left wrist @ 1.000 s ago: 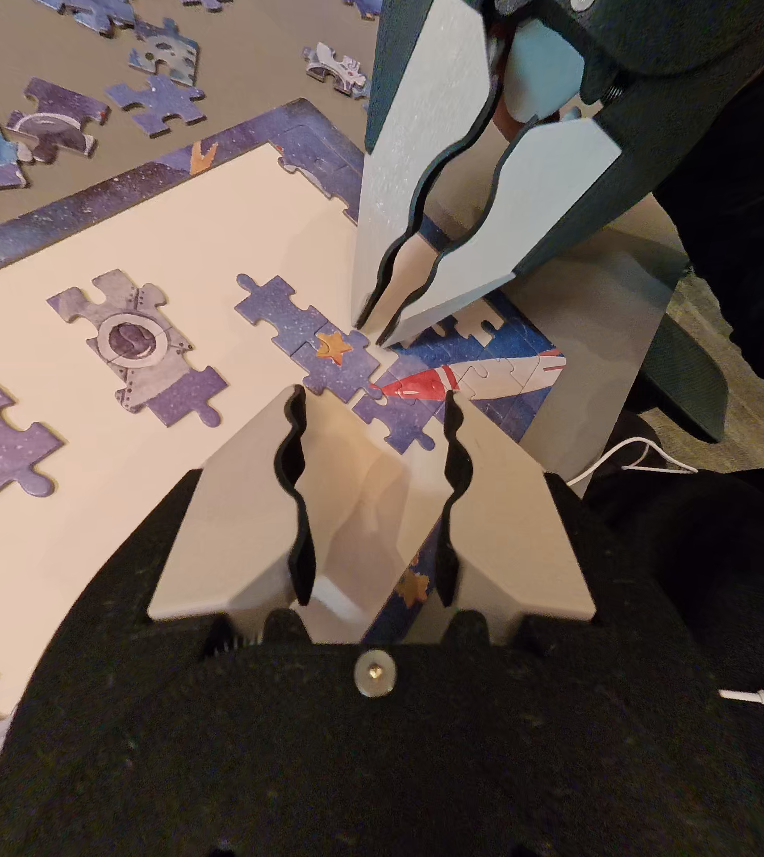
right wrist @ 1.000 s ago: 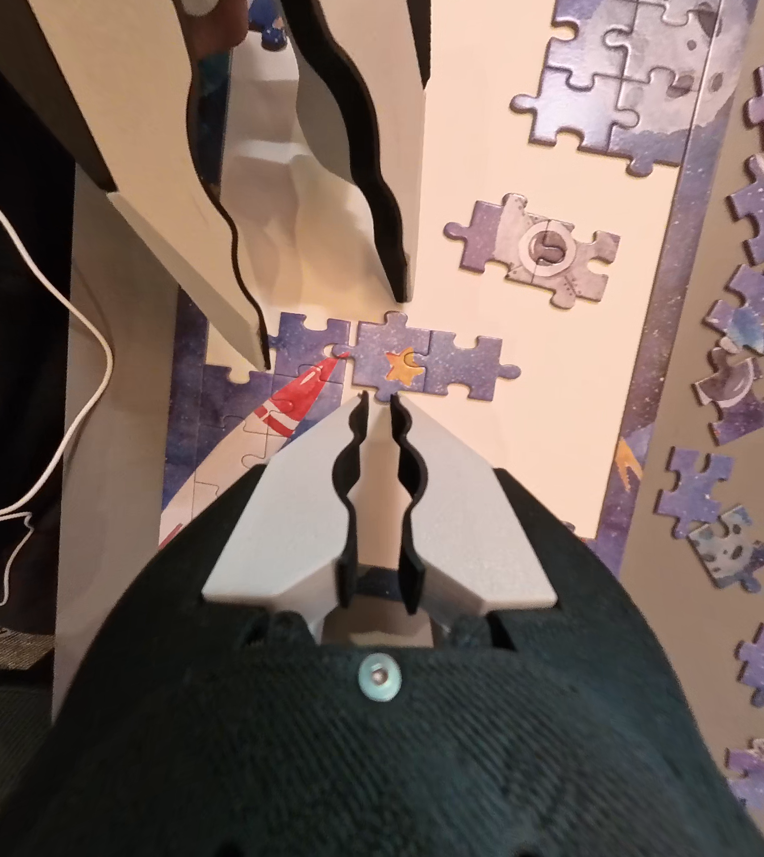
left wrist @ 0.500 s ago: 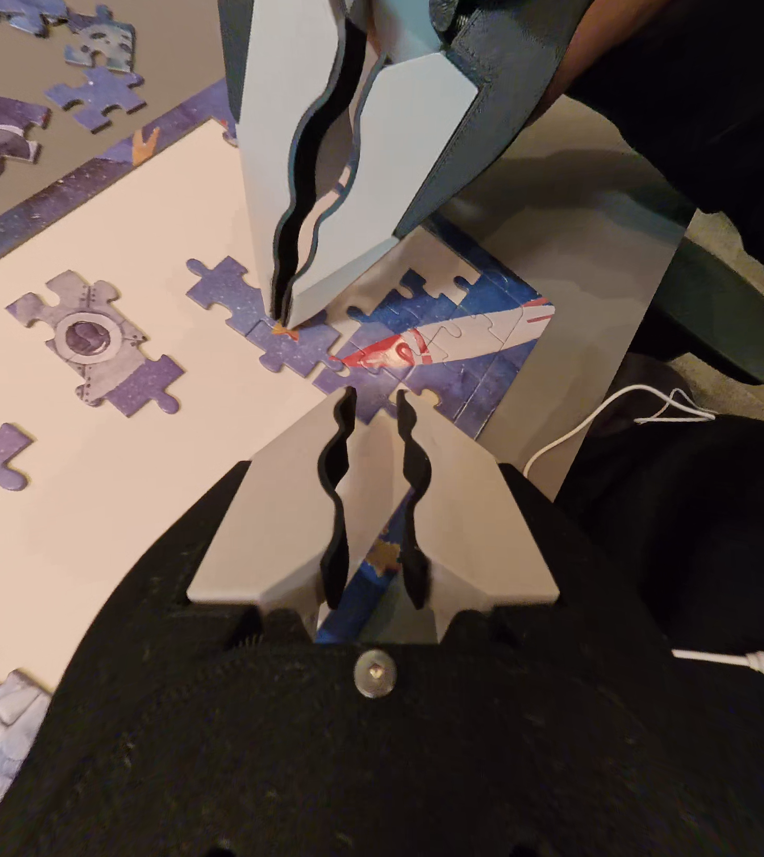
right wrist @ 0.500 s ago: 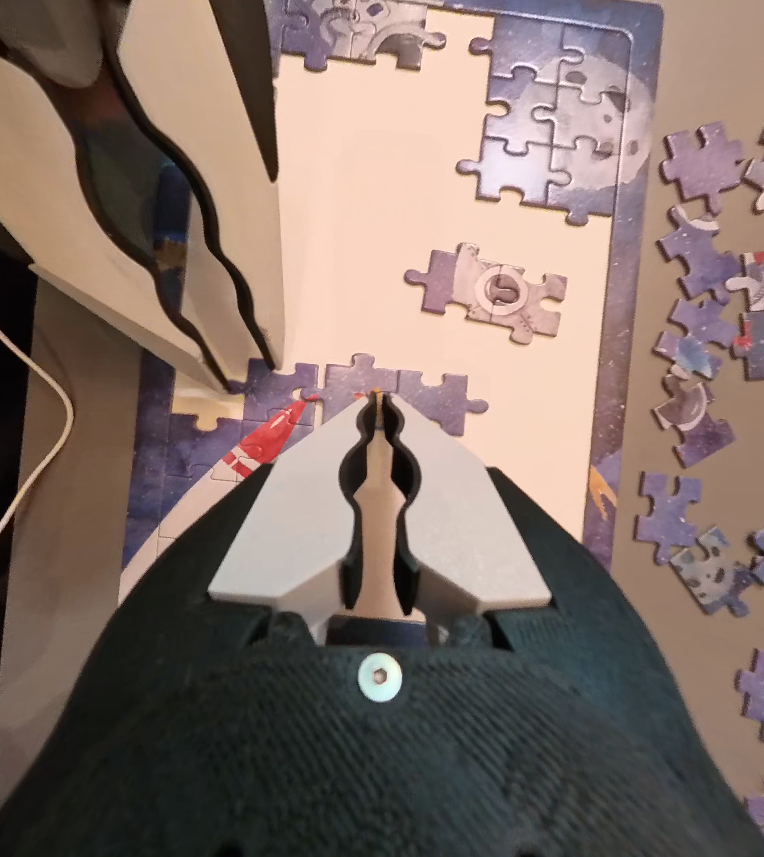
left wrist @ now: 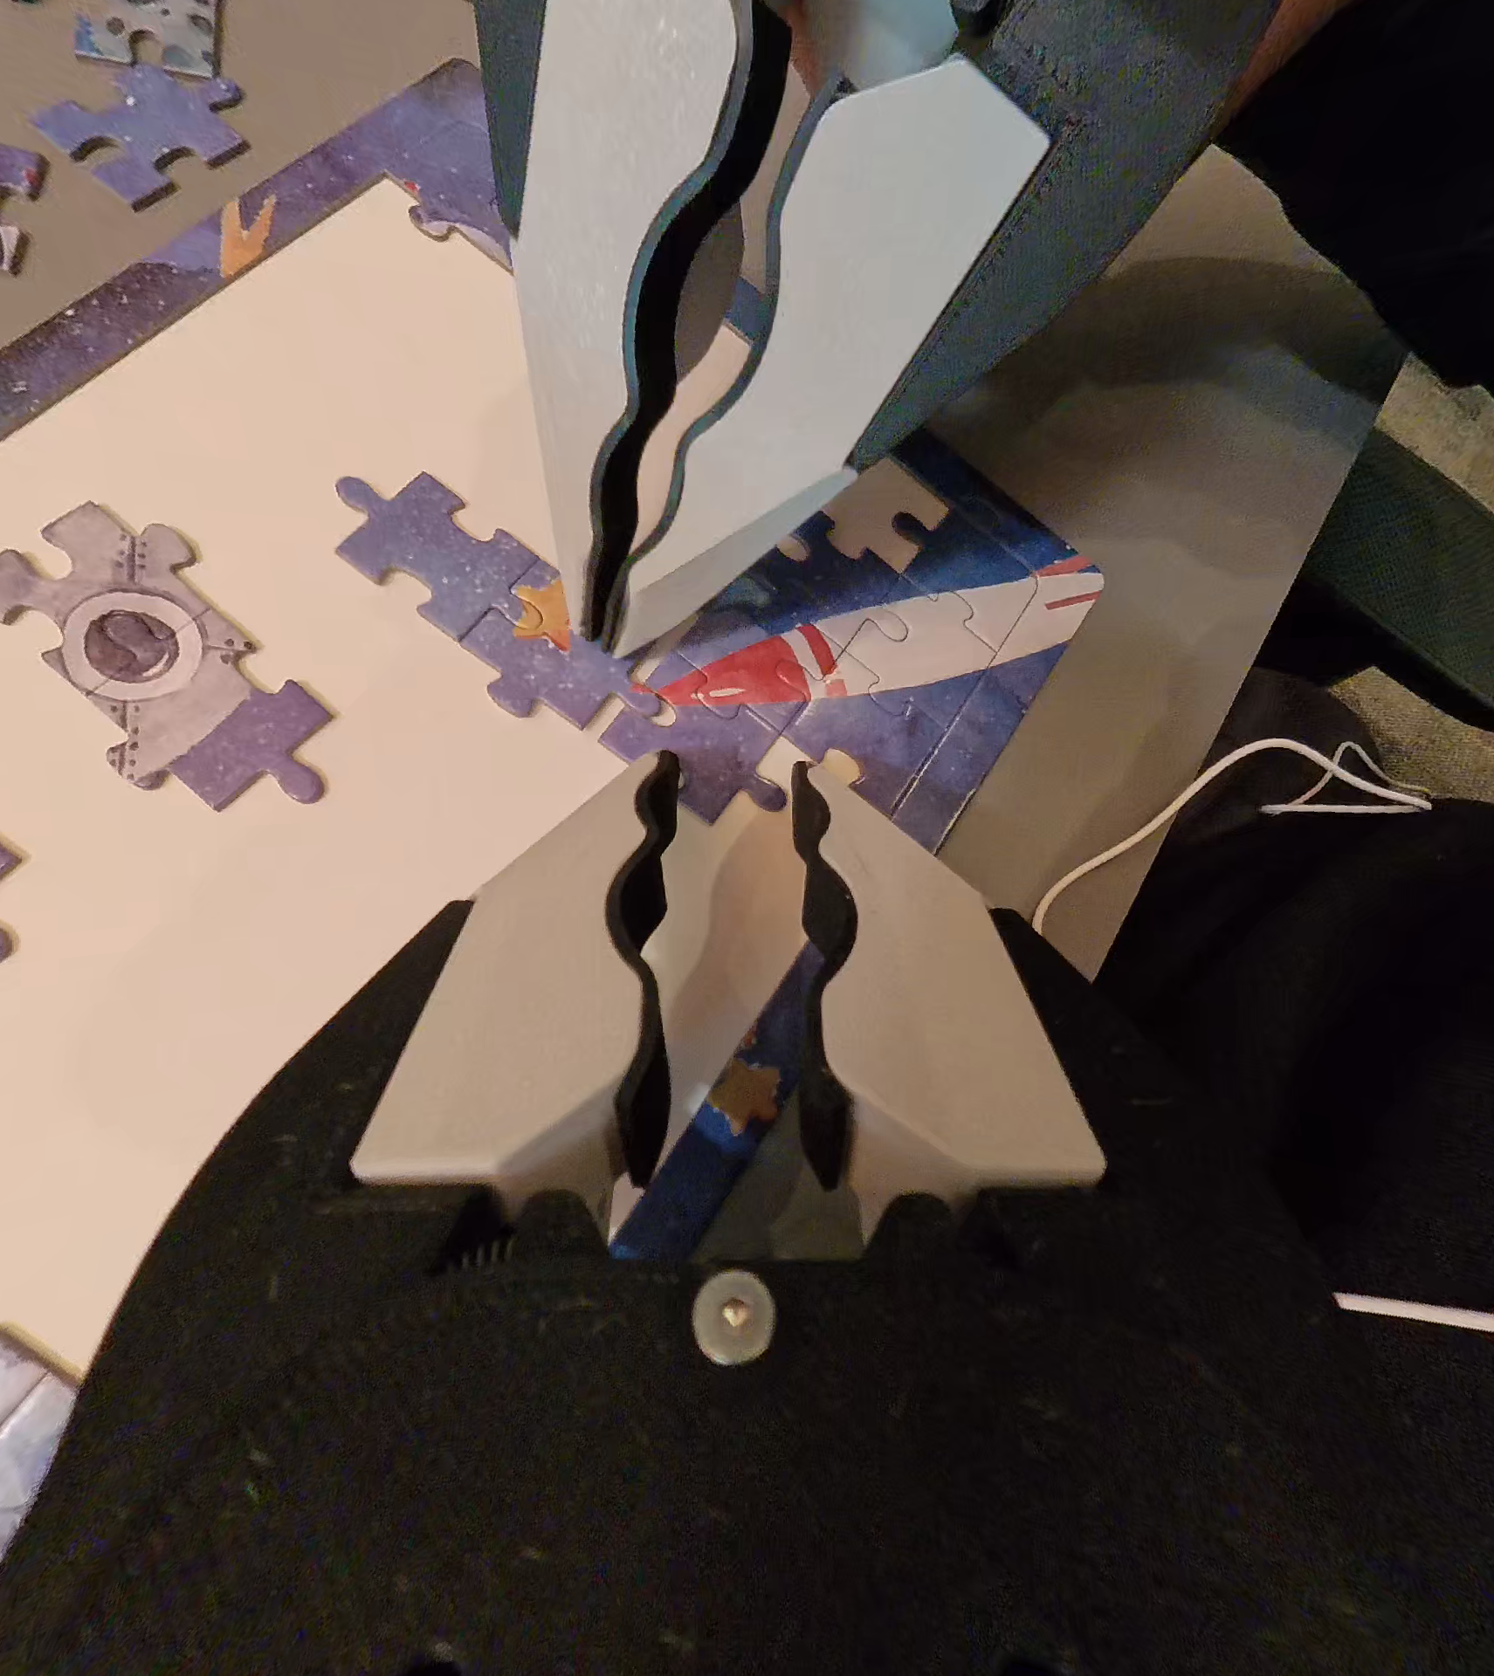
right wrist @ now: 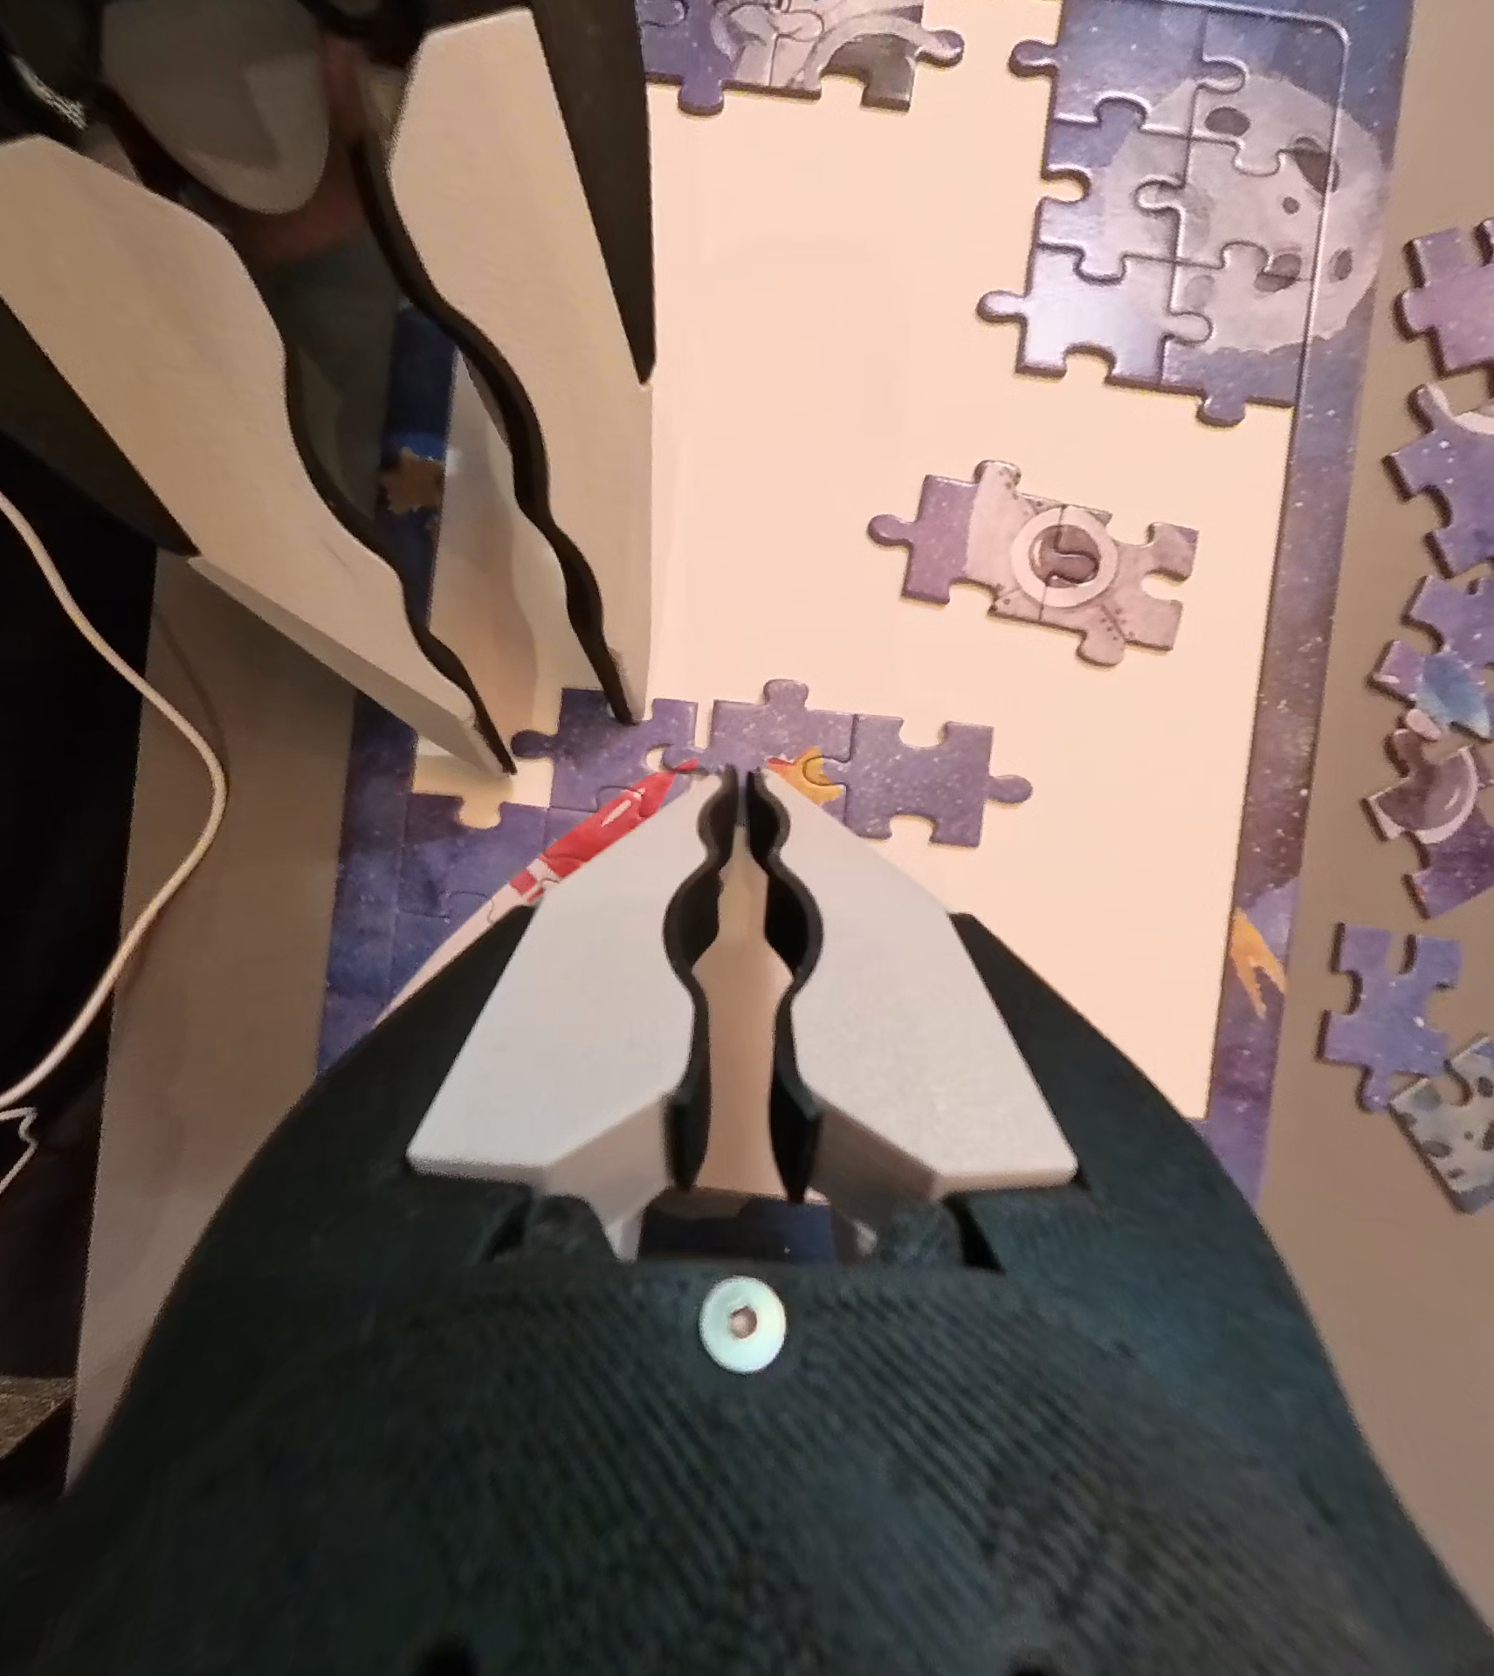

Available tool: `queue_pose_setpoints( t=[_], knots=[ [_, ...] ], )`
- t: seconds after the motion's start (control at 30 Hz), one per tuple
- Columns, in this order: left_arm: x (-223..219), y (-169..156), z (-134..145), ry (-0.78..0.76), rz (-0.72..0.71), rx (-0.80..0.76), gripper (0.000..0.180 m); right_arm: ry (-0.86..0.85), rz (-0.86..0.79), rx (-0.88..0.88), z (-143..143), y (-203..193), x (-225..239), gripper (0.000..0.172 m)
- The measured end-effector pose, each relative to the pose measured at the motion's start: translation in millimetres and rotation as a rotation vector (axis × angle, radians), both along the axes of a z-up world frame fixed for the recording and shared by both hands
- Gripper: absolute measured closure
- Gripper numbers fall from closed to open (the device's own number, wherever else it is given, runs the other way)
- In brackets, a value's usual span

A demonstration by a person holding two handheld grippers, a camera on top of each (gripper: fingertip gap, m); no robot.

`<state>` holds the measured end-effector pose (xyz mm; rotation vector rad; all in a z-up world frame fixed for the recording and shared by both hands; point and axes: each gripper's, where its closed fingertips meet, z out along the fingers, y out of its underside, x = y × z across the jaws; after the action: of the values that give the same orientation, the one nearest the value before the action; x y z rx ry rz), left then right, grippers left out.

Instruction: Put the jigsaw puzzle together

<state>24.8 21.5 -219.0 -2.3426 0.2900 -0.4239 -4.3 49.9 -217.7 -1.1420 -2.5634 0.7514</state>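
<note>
Since a second ago the left tongs (left wrist: pixel 734 775) have narrowed from a wide spread to a modest gap, and the right tongs (right wrist: pixel 741 782) have gone from slightly parted to pressed together, coming down onto the star piece (left wrist: pixel 557 648).

The landmark is the red-and-white rocket (left wrist: pixel 825 657) in the finished corner of the puzzle tray (left wrist: pixel 208 907). Its long axis runs diagonally in the left wrist view, with the red nose pointing toward the star piece. That purple piece, with an orange star, lies flat just beyond the nose and joins a second purple piece (left wrist: pixel 425 544) farther from the rocket; the pair forms a strip in line with the rocket's axis. A narrow slit shows between the star piece and the assembled piece beside the nose.

The right tongs stand steeply over the star piece, tips together and resting on its surface beside the star, pinching nothing. The left tongs hang low over the purple pieces on the near side of the rocket, jaws parted, with nothing between them; whether the tips touch the puzzle I cannot tell.

Farther from the rocket, a grey porthole pair (right wrist: pixel 1047 567) lies alone on the cream tray floor. Loose pieces (right wrist: pixel 1450 535) are scattered on the bench (right wrist: pixel 1360 1315) beyond the tray's border. A white cable (left wrist: pixel 1178 798) lies off the rocket's tail side.
</note>
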Motion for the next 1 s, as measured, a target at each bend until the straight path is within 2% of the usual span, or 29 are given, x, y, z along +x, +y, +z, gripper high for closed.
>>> queue_pose_setpoints(
  t=[0.2, 0.33, 0.57, 1.0],
  knots=[
    [1, 0, 0, -0.002, 0.0, 0.0, 0.155, 0.082, -0.075, -0.022, 12, 18, -19, 0.165],
    [1, -1, 0, -0.005, -0.001, -0.001, 0.155, 0.032, -0.094, -0.105, 6, 23, -26, 0.138],
    [1, 0, 0, -0.019, -0.001, 0.0, 0.155, 0.023, -0.07, -0.139, 0, 25, -26, 0.121],
    [1, 0, 1, -0.025, -0.005, -0.001, 0.155, 0.036, -0.042, -0.151, 8, 18, -22, 0.125]
  ],
)
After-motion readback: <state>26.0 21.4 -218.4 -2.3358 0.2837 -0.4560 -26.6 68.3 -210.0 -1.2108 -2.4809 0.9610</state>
